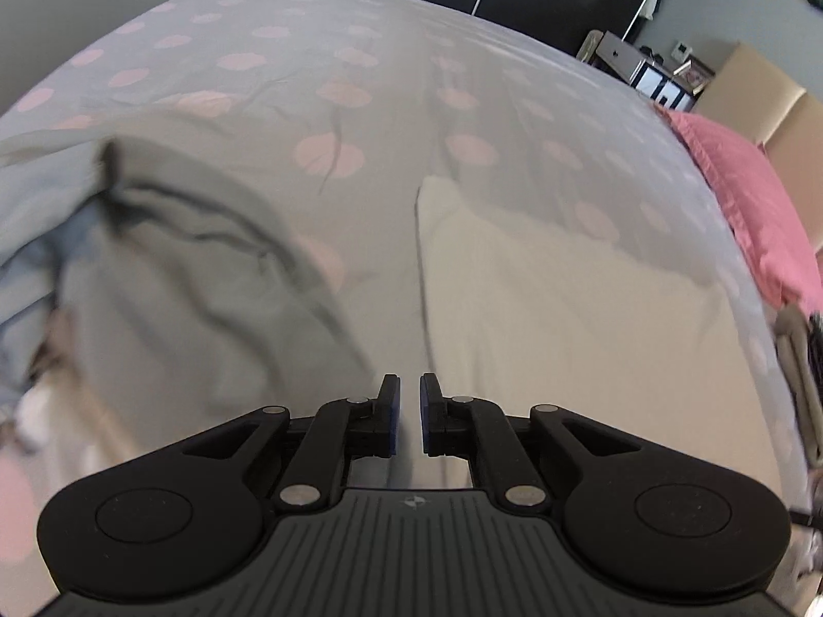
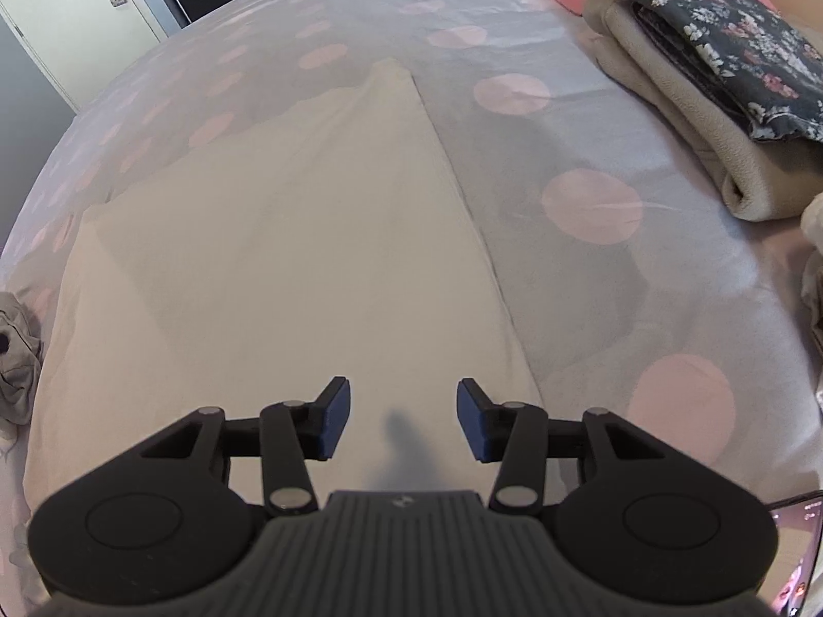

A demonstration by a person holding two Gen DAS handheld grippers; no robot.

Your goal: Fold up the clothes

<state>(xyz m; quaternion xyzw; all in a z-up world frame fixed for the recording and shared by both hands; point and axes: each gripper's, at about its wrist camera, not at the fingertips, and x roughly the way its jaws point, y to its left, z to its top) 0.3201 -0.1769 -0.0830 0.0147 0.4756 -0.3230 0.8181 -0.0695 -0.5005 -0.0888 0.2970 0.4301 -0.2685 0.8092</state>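
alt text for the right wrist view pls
The right gripper, jaws open and holding nothing, hangs over a flat cream garment on a grey bedspread with pink dots. Folded clothes are stacked at upper right.

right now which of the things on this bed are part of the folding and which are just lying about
Part of the folding:
- cream garment, spread flat
- grey clothes heap, unfolded
- folded stack, beige under dark floral
- left gripper
- right gripper

Lying about:
- pink pillow
- spotted bedsheet
- door
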